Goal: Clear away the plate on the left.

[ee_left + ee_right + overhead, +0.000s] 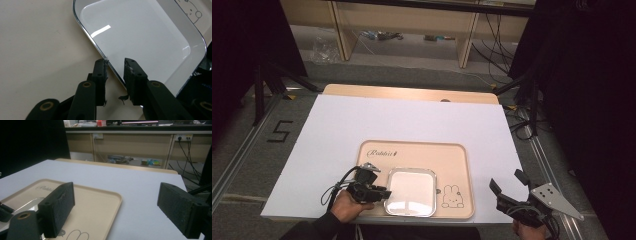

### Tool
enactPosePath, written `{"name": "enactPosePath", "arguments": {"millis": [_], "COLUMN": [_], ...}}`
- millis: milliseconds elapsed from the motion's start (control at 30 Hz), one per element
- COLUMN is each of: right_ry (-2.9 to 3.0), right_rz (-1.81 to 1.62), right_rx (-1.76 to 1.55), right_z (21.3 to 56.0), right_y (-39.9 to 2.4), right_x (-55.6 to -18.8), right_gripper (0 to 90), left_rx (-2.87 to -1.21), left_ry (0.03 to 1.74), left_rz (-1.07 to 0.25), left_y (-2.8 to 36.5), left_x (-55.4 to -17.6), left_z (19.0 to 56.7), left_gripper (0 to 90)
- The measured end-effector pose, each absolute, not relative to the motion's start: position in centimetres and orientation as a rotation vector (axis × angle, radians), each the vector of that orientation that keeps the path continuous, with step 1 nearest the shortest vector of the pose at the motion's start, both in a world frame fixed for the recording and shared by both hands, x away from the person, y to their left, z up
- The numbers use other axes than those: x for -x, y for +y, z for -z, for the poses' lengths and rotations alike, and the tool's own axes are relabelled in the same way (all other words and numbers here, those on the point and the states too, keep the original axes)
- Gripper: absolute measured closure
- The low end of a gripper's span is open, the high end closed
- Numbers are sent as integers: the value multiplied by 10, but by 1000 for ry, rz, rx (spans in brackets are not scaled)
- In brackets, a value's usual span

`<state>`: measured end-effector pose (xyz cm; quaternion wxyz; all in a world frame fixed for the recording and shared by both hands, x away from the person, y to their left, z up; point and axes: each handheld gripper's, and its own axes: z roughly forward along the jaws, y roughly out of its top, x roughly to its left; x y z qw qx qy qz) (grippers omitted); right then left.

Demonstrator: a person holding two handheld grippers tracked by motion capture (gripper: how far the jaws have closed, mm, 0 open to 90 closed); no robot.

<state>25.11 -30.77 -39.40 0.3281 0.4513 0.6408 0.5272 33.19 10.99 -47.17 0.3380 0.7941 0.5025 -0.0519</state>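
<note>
A beige tray (pixel 412 150) with a rabbit drawing (pixel 453 196) lies at the front of the table. On it sits a small white square plate (pixel 410 191) with a shiny rim. My left gripper (pixel 383 192) is at the plate's left edge. In the left gripper view the left gripper (pixel 115 62) is open, its jaws standing on either side of the plate (pixel 140 32) rim, over the tray (pixel 37 50). My right gripper (pixel 506 179) is held off the table's front right corner. The right gripper (pixel 116 192) is wide open with nothing between its jaws, facing the tray (pixel 92 200).
A white sheet (pixel 402 115) covers the wooden table (pixel 412 92). Dark stands rise at the left (pixel 262 85) and right (pixel 529 95) of the table. Cables (pixel 492 35) and wooden shelving (pixel 412 20) lie beyond the far edge.
</note>
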Motion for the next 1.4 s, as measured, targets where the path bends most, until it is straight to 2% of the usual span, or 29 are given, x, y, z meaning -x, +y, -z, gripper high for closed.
{"name": "enactPosePath", "arguments": {"millis": [67,133,167,200,333,367,400,500,533,767,800,900,933,967,1167,1200,1233,1333,1367,1400], "right_ry": [1685,1674,1676,1684,1683,1683,1678,1674,1670,1686,1684,1684,1684,1683,1684,1685,1685,1684,1677,1677], "right_rz": [-1369,-1379,-1386,-1371,-1371,-1371,-1394,-1393,-1391,-1368,-1369,-1369,-1370,-1371,-1371,-1370,-1370,-1373,-1398,-1398], "right_rx": [-1175,-1185,-1181,-1179,-1178,-1178,-1211,-1184,-1171,-1179,-1177,-1177,-1179,-1178,-1176,-1175,-1175,-1181,-1199,-1199], "right_z": [394,394,394,394,394,394,394,394,394,394,394,394,394,394,394,394,394,394,394,394], "right_y": [-308,-308,-308,-308,-308,-308,-307,-308,-308,-308,-308,-309,-308,-308,-308,-308,-308,-308,-307,-307], "right_x": [-251,-251,-251,-251,-251,-251,-250,-251,-251,-251,-251,-251,-251,-251,-251,-251,-251,-251,-250,-250], "right_gripper": [151,151,151,151,151,151,151,151,151,151,151,151,151,151,151,151,151,151,151,151], "left_rx": [-2053,-2121,-2046,-2052,-2081,-2042,-2141,-2130,-2171,-2119,-2049,-2046,-2144,-2047,-2042,-2046,-2132,-2087,-2300,-2300], "left_ry": [1298,1145,1291,1299,1267,1304,1164,1175,1145,1172,1298,1306,1126,1296,1306,1290,1147,1170,710,710], "left_rz": [170,123,168,172,151,174,147,136,130,156,182,190,144,184,195,177,108,84,-371,-371], "left_y": [109,112,106,107,110,108,115,114,116,115,111,111,118,111,111,112,121,123,144,144], "left_x": [-330,-334,-327,-327,-327,-325,-329,-326,-326,-322,-316,-314,-322,-313,-311,-312,-319,-317,-348,-348], "left_z": [472,475,472,472,472,472,473,473,472,474,472,472,474,472,471,470,469,467,464,464], "left_gripper": [714,719,718,718,716,716,715,710,708,704,703,699,696,693,670,625,562,466,447,420]}}
